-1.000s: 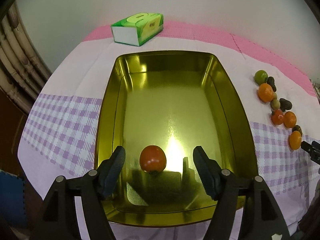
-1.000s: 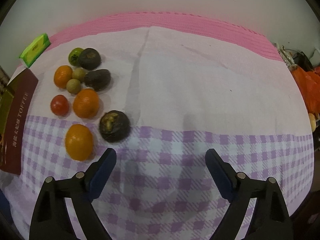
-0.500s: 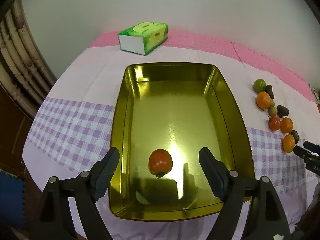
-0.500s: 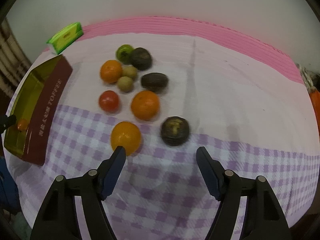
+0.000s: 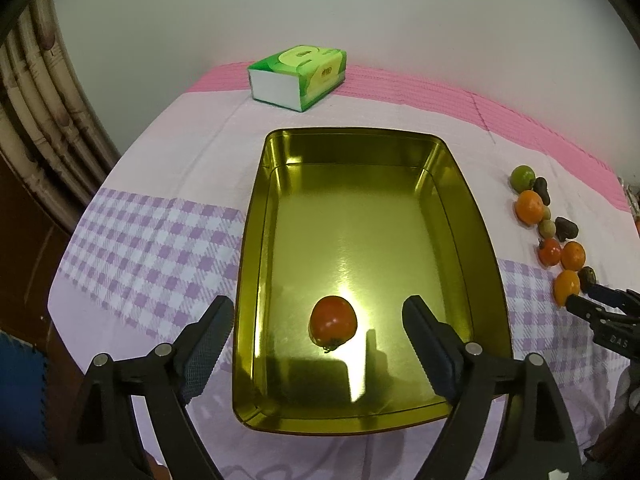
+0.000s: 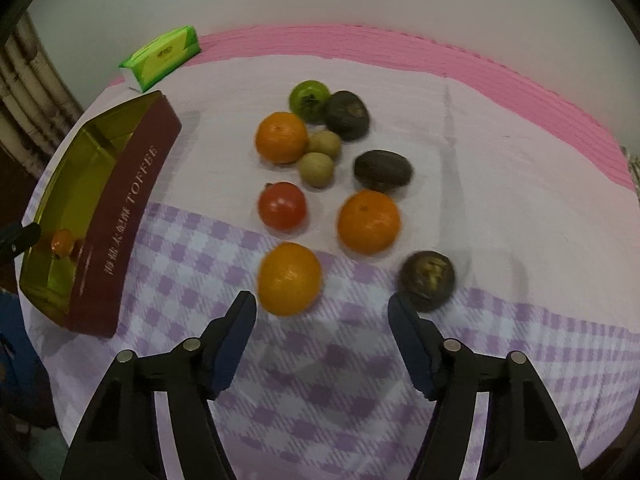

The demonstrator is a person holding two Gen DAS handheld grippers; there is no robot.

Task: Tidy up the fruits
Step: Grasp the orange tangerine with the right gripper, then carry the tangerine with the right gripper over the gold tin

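Gold tin (image 5: 256, 240), left on the bench (image 6: 500, 184): one red tomato (image 5: 333, 325) at its near end, beneath the left claw (image 5: 318, 326), spread and just widening, touching nothing. Right of it, nine loose fruits; the nearest orange (image 6: 289, 278) lies just beyond the right claw (image 6: 322, 312), narrowing, gripping nothing. Green tissue box (image 5: 298, 76), far edge.

This looks like a home: a desk (image 6: 500, 168) under a pink and purple-checked cloth (image 5: 160, 240) against a plain wall, a green tissue box (image 5: 298, 76) (bamboo-like furniture at left), and loose fruit (image 6: 368, 222).
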